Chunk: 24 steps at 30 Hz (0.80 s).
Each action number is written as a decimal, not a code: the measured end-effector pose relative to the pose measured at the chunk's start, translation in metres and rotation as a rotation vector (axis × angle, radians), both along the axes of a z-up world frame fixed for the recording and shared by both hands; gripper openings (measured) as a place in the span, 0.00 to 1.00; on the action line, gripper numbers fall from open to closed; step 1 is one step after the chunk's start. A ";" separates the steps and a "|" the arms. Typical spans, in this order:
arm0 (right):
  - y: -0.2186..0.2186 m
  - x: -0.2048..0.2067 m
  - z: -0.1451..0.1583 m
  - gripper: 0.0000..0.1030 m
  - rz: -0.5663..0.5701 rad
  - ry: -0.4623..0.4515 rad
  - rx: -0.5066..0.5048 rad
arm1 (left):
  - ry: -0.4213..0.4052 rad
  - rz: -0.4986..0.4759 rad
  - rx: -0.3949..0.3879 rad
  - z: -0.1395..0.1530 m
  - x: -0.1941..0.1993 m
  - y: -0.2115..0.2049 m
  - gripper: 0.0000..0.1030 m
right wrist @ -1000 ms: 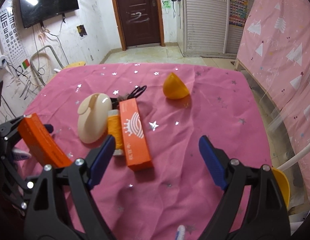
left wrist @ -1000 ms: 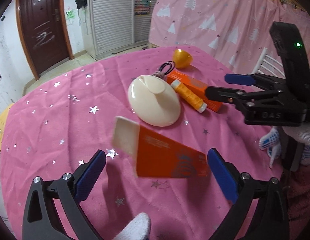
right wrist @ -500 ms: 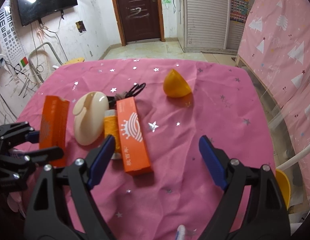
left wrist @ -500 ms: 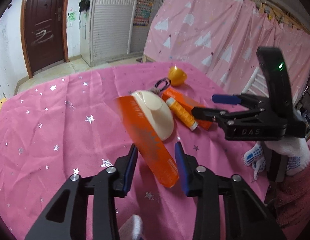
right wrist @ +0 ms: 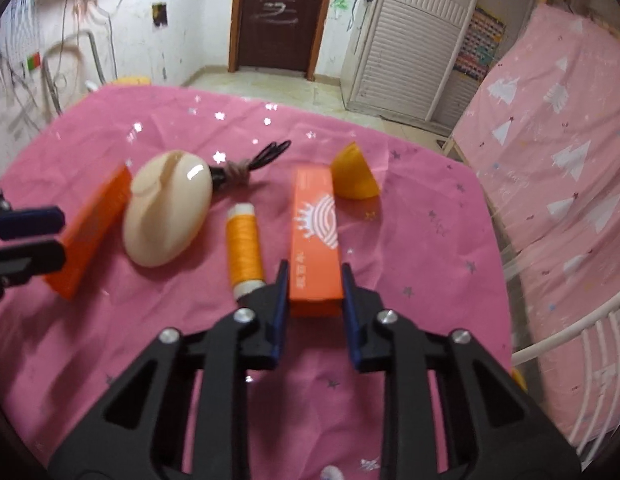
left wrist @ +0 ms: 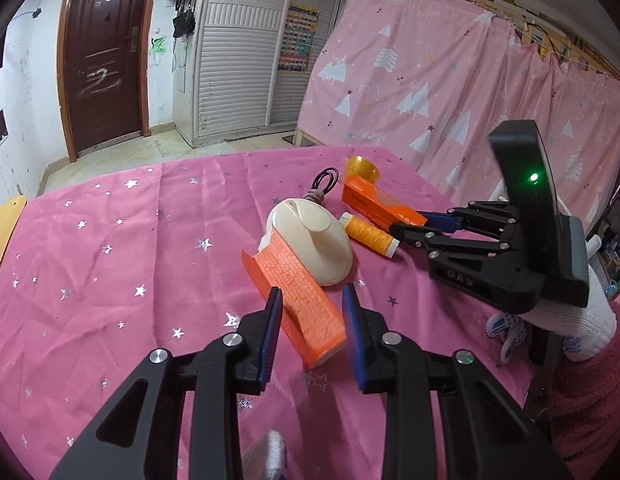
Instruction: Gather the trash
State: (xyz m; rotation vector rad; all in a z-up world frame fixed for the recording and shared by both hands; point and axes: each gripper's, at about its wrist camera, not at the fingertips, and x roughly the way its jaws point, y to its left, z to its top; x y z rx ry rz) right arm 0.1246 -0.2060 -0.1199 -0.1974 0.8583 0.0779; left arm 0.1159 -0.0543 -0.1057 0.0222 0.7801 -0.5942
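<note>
My right gripper has advanced, closing on the crown-printed carton beside the thread spool; left gripper clamps the plain orange carton, both for disposal.

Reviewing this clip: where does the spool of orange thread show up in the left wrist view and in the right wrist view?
Left wrist view: the spool of orange thread lies right of centre on the pink cloth, right of the cream dome.
Right wrist view: the spool lies centre-left, just left of the right gripper.
Shared landmark: the patterned orange box lies right beside the spool in both views.
</note>
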 end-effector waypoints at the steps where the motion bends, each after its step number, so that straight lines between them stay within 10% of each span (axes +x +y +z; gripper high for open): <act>1: -0.002 -0.002 0.002 0.22 0.004 -0.003 0.024 | 0.000 0.003 -0.001 0.001 -0.001 0.001 0.22; 13: -0.012 -0.018 0.020 0.22 0.025 -0.047 0.127 | 0.078 0.051 0.023 -0.003 0.009 -0.003 0.23; 17: -0.019 -0.022 0.020 0.22 0.014 -0.056 0.158 | 0.095 0.078 0.025 0.000 0.017 -0.006 0.61; 24: -0.044 -0.030 0.020 0.22 0.003 -0.077 0.225 | 0.097 0.128 0.160 -0.007 0.022 -0.034 0.64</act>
